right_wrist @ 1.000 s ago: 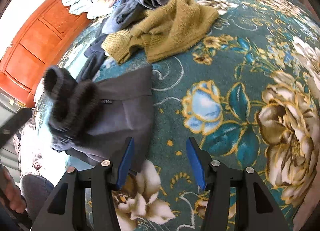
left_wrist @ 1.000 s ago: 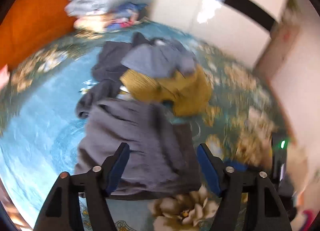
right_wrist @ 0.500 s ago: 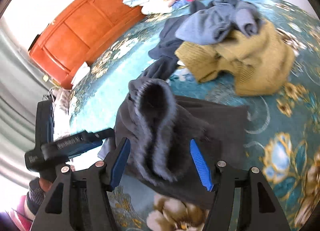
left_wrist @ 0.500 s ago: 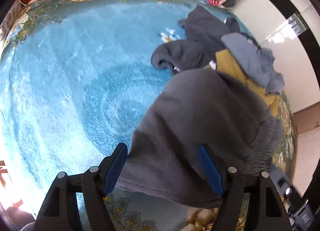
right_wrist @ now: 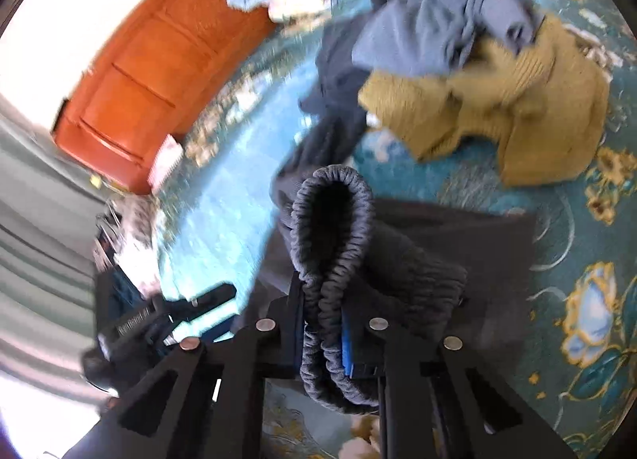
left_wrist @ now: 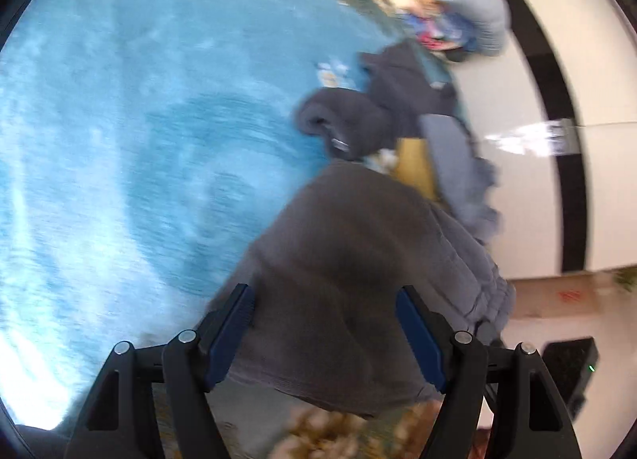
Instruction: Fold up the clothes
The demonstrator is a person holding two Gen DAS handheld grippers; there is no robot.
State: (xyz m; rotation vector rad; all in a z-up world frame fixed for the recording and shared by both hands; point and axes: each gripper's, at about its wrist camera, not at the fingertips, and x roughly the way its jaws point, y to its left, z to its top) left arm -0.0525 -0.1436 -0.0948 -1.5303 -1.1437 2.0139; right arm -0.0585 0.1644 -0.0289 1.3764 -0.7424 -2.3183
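Observation:
A dark grey garment lies folded on the blue floral bedspread. My left gripper is open, its fingers either side of the garment's near edge, gripping nothing. In the right wrist view my right gripper is shut on the garment's ribbed elastic waistband, which stands up in a loop above the rest of the cloth. The left gripper shows at the lower left of the right wrist view.
A pile of unfolded clothes lies beyond: a mustard sweater, a blue-grey top and a dark garment. Folded bedding sits by the orange headboard. A white wall is at right.
My right gripper has closed on the ribbed waistband, which was loose between its open fingers before. My left gripper has drifted a little and stays open.

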